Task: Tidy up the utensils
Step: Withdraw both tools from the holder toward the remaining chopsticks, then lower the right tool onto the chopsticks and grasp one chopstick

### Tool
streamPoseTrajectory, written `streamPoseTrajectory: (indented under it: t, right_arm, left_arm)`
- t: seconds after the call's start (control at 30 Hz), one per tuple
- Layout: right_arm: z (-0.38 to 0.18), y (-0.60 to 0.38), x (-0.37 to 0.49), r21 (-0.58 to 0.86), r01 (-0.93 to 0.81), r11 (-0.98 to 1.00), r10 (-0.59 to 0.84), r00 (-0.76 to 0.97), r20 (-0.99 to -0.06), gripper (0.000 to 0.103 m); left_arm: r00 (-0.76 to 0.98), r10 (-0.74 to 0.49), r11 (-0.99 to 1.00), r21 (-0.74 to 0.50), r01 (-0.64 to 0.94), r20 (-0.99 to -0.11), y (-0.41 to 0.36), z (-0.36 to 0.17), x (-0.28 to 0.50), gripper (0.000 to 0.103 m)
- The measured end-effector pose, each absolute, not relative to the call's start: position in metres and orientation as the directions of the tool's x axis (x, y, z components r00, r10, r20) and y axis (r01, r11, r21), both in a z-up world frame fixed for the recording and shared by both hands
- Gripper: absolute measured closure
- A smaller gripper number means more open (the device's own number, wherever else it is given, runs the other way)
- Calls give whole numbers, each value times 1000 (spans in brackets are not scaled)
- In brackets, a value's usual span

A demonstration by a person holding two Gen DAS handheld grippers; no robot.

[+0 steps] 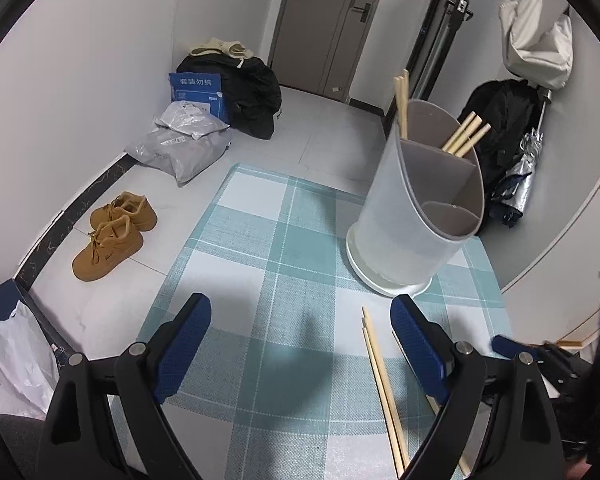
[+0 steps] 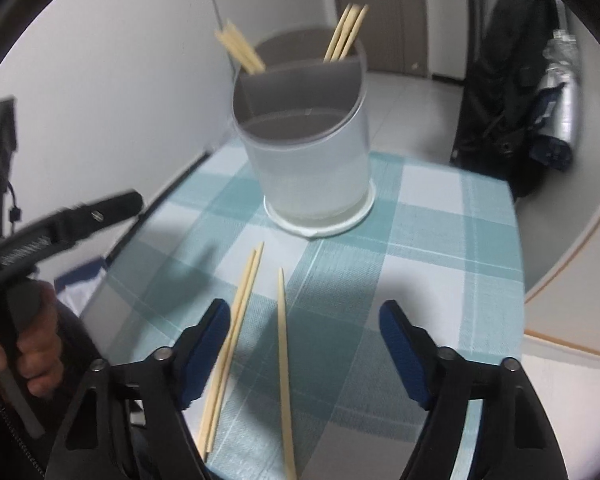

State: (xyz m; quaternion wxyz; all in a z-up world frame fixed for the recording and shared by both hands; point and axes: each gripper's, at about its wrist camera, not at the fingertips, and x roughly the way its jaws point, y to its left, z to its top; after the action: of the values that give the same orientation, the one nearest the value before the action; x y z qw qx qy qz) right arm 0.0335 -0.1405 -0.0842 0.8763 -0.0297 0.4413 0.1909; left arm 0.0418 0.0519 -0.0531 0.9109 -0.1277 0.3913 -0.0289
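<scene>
A translucent white utensil holder (image 1: 416,220) (image 2: 312,152) with grey inner dividers stands on the table's teal checked cloth (image 1: 268,280) (image 2: 420,240). Bamboo chopsticks stick out of two of its back compartments (image 1: 466,138) (image 2: 346,32); the front compartment looks empty. Loose chopsticks (image 1: 384,392) (image 2: 236,344) lie flat on the cloth, a pair and a single one (image 2: 284,368). My left gripper (image 1: 300,320) is open and empty above the cloth, left of the loose chopsticks. My right gripper (image 2: 304,328) is open and empty, low over the single chopstick.
The table's edges are near on the left and right. On the floor lie brown shoes (image 1: 112,236), grey parcels (image 1: 180,148), a blue box (image 1: 198,94) and black clothes (image 1: 248,92). A black jacket and folded umbrella (image 1: 516,160) hang at right. The left-hand gripper body (image 2: 60,220) shows at left.
</scene>
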Motion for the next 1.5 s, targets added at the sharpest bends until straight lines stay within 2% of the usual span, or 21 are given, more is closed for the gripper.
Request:
streamPoseTrajectory:
  t: [0.07, 0.1, 0.23, 0.47, 0.7, 0.9, 1.0, 1.23, 1.4, 1.5]
  right_arm:
    - [-92, -134, 46, 107, -377, 920, 297, 494, -817, 40]
    - [-95, -132, 51, 104, -382, 918, 292, 476, -830, 41]
    - [-110, -117, 68, 82, -418, 905, 268, 410, -872, 60]
    - [-124, -93, 73, 6, -489, 872, 210, 365, -907, 74]
    - [-133, -74, 69, -77, -532, 843, 157, 380, -911, 78]
    - [-134, -74, 76, -53, -513, 857, 176, 388, -905, 83]
    - [-134, -74, 79, -35, -508, 861, 187, 379, -906, 99]
    - [-127, -83, 85, 34, -491, 870, 244, 370, -896, 99]
    - [-105, -106, 72, 92, -452, 887, 306, 427, -851, 100]
    - [-89, -126, 64, 150, -407, 901, 348, 473, -810, 100]
  left_arm:
    - [694, -149, 965, -256, -52, -705, 55, -53, 43, 15]
    - [693, -146, 965, -255, -56, -706, 57, -52, 43, 15]
    - [700, -155, 963, -265, -51, -698, 62, -49, 43, 15]
    - [688, -186, 946, -316, -67, -701, 75, -47, 47, 15]
    - [694, -197, 937, -340, -74, -693, 78, -45, 48, 15]
    - [670, -251, 909, -407, -84, -699, 88, -52, 52, 15]
    - [643, -273, 889, -443, -116, -716, 95, -58, 55, 15]
    - [638, -223, 904, -402, -148, -737, 88, -60, 54, 15]
    - [612, -210, 924, -359, -130, -763, 76, -68, 52, 15]
    - [568, -246, 920, -373, -118, -785, 71, -78, 54, 15]
